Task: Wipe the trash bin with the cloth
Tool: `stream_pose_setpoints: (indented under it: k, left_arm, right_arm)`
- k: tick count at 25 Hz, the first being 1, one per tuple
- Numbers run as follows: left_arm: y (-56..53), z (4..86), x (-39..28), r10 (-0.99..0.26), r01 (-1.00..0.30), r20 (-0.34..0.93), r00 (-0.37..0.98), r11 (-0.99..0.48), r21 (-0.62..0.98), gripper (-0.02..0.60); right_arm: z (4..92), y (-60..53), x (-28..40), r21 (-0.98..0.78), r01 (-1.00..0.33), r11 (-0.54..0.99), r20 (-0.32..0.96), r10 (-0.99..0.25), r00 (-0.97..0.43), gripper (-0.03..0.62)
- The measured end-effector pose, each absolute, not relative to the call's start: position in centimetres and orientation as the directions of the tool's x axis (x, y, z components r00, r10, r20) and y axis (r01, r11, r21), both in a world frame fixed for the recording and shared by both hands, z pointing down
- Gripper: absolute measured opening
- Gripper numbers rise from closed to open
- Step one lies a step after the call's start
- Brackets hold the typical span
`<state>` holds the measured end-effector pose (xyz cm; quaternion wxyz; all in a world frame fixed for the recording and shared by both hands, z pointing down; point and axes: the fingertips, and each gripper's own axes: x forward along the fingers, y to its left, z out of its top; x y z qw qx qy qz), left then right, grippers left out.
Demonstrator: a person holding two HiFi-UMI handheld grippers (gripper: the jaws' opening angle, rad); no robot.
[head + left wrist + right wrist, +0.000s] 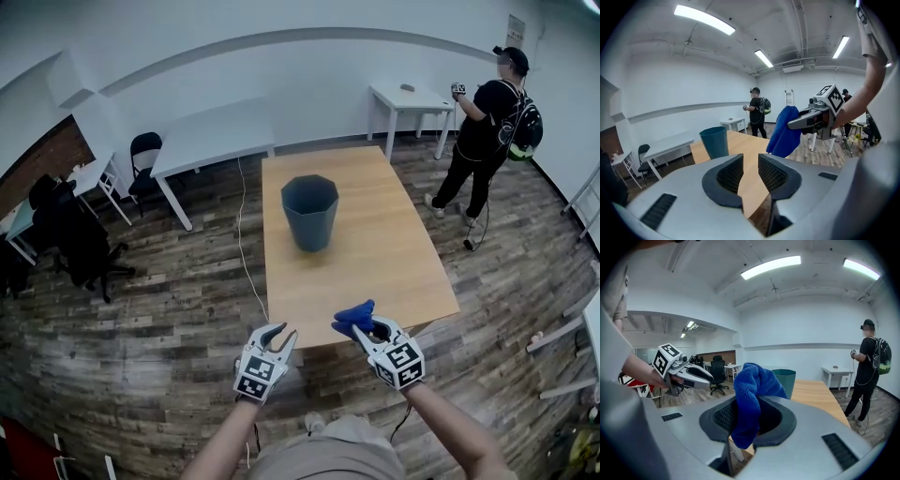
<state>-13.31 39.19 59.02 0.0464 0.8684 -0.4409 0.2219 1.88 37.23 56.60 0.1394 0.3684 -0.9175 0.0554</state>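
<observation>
Right claw (747,417) is clamped on the blue cloth (752,387). The cloth is bunched between the jaws, most of it sticking up and forward past the tips, with a tail hanging below. Left claw (750,171) is partway open with nothing between the jaws, just table (394,272) seen through the gap. Bin (309,212) stands upright on the table, well ahead of both claws and slightly left of the right claw's line. Nothing touches it. Both claws are side by side at the near table edge.

Step looks like bringing the cloth to the bin; wiping hasn't started. To do it well, carry the right claw forward and meet the bin wall with the loose wad, not the jaw tips. Keep the grip tight so the cloth doesn't pull out on the drag. The bin looks light and will likely slide or tip under a push, so the left claw should brace the rim or opposite wall first. Then stroke top to bottom, facet by facet.
</observation>
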Motion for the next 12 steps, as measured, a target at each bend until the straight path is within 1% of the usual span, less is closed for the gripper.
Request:
stream_pose_setpoints:
  k: [12]
  left_arm:
    - [39.4, 62.8, -9.7, -0.698, -0.783, 0.490, 0.522, -0.621, -0.050, 0.110]
  right_arm:
    - [59.0, 35.5, 4.3, -0.008, -0.669, 0.743, 0.334, -0.629, -0.702, 0.080]
